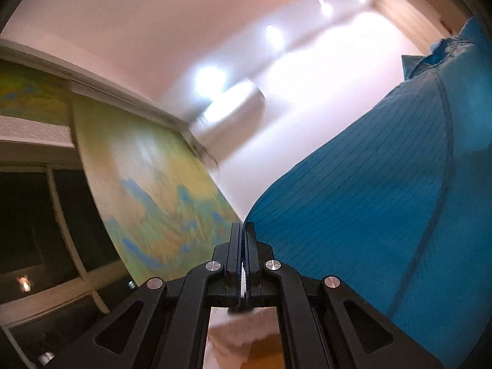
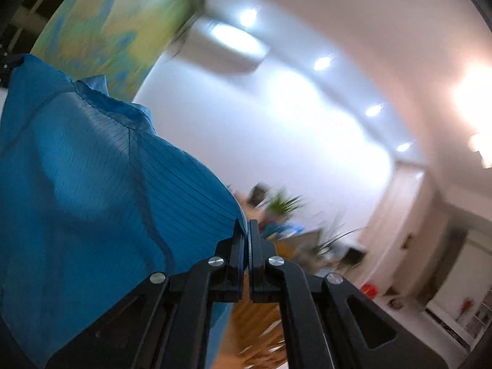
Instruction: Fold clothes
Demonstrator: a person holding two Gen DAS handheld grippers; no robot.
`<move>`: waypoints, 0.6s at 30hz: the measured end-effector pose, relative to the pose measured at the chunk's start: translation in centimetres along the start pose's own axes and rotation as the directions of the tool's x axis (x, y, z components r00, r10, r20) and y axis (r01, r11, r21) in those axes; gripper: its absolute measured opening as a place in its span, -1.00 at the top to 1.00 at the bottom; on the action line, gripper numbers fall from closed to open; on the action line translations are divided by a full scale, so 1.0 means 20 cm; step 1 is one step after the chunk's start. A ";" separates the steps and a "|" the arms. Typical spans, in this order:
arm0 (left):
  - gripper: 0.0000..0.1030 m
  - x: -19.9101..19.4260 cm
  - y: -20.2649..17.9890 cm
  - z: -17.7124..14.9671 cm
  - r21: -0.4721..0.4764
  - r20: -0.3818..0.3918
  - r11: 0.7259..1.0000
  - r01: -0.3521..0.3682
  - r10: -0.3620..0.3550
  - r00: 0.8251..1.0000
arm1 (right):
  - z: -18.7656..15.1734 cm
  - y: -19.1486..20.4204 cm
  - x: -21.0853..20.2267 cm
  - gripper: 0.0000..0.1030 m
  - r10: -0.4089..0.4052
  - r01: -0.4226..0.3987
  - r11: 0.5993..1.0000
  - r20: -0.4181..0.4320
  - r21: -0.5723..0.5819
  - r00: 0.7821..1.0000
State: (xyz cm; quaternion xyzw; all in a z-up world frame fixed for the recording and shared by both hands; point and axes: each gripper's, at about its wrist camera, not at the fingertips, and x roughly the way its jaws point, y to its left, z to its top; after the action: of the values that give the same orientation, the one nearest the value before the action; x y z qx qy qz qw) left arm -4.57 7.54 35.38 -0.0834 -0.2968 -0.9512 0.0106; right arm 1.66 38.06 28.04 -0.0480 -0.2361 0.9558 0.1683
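A blue pinstriped garment (image 1: 369, 184) hangs stretched in the air between the two grippers, well up toward the ceiling. The left gripper (image 1: 245, 230) is clenched on one edge of it; the cloth sweeps from those fingertips up toward the top right corner of that view, a seam (image 1: 442, 166) running along the same line. The right gripper (image 2: 245, 230) pinches the other edge, the cloth spreading away to the left, its collar (image 2: 101, 92) uppermost. Behind the garment stand a white wall (image 1: 261, 141) with an air conditioner (image 1: 236, 104), recessed ceiling lights (image 1: 273, 33), a green-and-yellow painted curtain (image 1: 160, 184) beside a dark window (image 1: 30, 215). Blurred potted plants (image 2: 286, 206) and a wooden floor (image 2: 255, 329) lie below the right gripper.
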 end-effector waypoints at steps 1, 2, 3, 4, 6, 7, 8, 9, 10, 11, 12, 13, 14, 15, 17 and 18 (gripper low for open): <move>0.97 -0.04 0.03 0.05 -0.007 0.019 1.000 -0.006 0.006 1.000 | 0.04 -0.06 -0.07 0.98 -0.022 0.022 1.000 0.019 0.008 1.000; 0.97 -0.10 0.06 0.10 -0.011 0.043 1.000 -0.018 0.019 0.999 | 0.08 -0.11 -0.14 0.98 -0.051 0.051 0.999 0.038 0.011 0.998; 0.97 -0.16 0.10 0.16 -0.015 0.066 0.999 -0.030 0.031 0.997 | 0.11 -0.17 -0.22 0.98 -0.081 0.081 0.997 0.058 0.013 0.995; 0.97 -0.21 0.12 0.21 -0.018 0.084 0.999 -0.039 0.041 0.996 | 0.14 -0.21 -0.27 0.98 -0.099 0.099 0.995 0.069 0.016 0.993; 0.97 -0.28 0.16 0.27 -0.025 0.097 0.999 -0.039 0.041 0.994 | 0.20 -0.30 -0.38 0.98 -0.125 0.122 0.992 0.081 0.041 0.989; 0.97 -0.32 0.17 0.30 -0.028 0.103 0.999 -0.038 0.041 0.994 | 0.21 -0.33 -0.40 0.98 -0.127 0.123 0.991 0.079 0.052 0.989; 0.97 -0.34 0.18 0.32 -0.023 0.107 0.999 -0.035 0.037 0.994 | 0.23 -0.36 -0.42 0.98 -0.137 0.133 0.990 0.077 0.056 0.988; 0.96 -0.36 0.19 0.34 -0.018 0.110 0.999 -0.032 0.034 0.993 | 0.24 -0.38 -0.45 0.98 -0.148 0.143 0.988 0.075 0.059 0.986; 0.95 -0.37 0.19 0.35 -0.009 0.113 0.999 -0.032 0.033 0.993 | 0.25 -0.40 -0.47 0.98 -0.158 0.154 0.986 0.073 0.062 0.985; 0.94 -0.37 0.19 0.35 -0.003 0.113 0.999 -0.032 0.032 0.993 | 0.25 -0.41 -0.47 0.98 -0.169 0.165 0.985 0.074 0.056 0.983; 0.93 -0.35 0.18 0.35 0.003 0.108 1.000 -0.028 0.028 0.994 | 0.25 -0.41 -0.48 0.98 -0.179 0.176 0.983 0.077 0.048 0.981; 0.92 -0.33 0.17 0.35 0.009 0.102 1.000 -0.025 0.024 0.994 | 0.24 -0.42 -0.45 0.98 -0.180 0.177 0.983 0.071 0.047 0.981; 0.92 -0.30 0.15 0.35 0.011 0.093 1.000 -0.019 0.018 0.995 | 0.24 -0.43 -0.42 0.98 -0.178 0.176 0.983 0.063 0.047 0.982; 0.92 -0.27 0.14 0.34 0.013 0.084 1.000 -0.012 0.011 0.996 | 0.24 -0.43 -0.39 0.98 -0.177 0.174 0.984 0.055 0.046 0.983; 0.92 -0.18 0.07 0.32 0.023 0.062 1.000 0.005 -0.006 0.998 | 0.22 -0.42 -0.27 0.98 -0.186 0.185 0.982 0.035 0.034 0.982; 0.92 -0.13 0.04 0.30 0.030 0.052 0.999 0.011 -0.013 0.999 | 0.20 -0.41 -0.22 0.98 -0.192 0.191 0.981 0.025 0.027 0.981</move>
State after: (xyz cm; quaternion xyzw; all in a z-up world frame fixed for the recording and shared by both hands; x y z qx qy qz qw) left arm -1.04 10.28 40.33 -0.1061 -0.3117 -0.9442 -0.0017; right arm 7.49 41.68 35.55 -0.0100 -0.2302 0.9386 0.2568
